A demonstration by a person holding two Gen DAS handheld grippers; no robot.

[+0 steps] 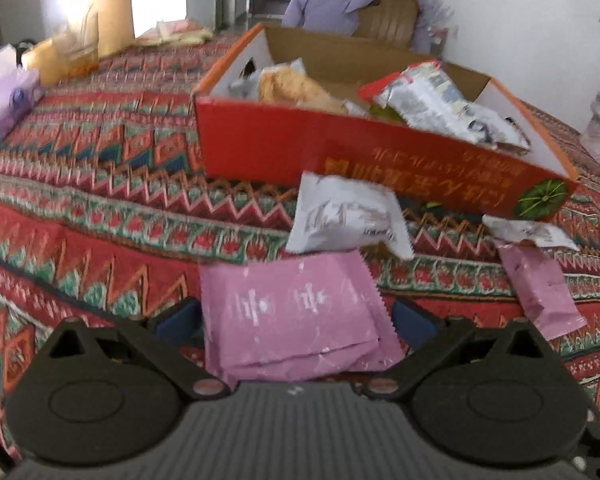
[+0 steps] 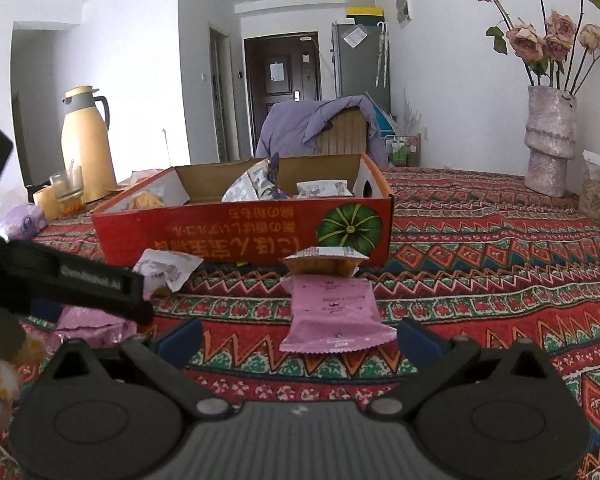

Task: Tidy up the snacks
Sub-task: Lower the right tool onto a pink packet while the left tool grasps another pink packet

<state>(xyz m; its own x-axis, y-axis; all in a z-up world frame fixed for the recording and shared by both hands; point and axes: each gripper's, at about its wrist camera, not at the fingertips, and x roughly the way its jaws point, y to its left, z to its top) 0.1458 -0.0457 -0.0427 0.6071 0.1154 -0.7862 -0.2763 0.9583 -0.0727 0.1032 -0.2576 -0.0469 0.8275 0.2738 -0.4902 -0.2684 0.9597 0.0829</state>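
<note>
Left gripper (image 1: 296,316): fingers spread wide around a pink packet (image 1: 296,312), low centre. Right gripper (image 2: 298,334): fingers wide, second pink packet (image 2: 336,316) between them on the bench (image 2: 480,280). Orange box (image 2: 244,232) with snacks, mid-frame behind.

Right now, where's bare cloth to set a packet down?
Free: the cloth right of the red box, toward the vase; also left of the box in the left wrist view. Crowded: in front of the box, with pink packets and white packets.

Black tongs (image 2: 298,340) with blue fingertips (image 2: 180,338), round pivots, silver screws.
</note>
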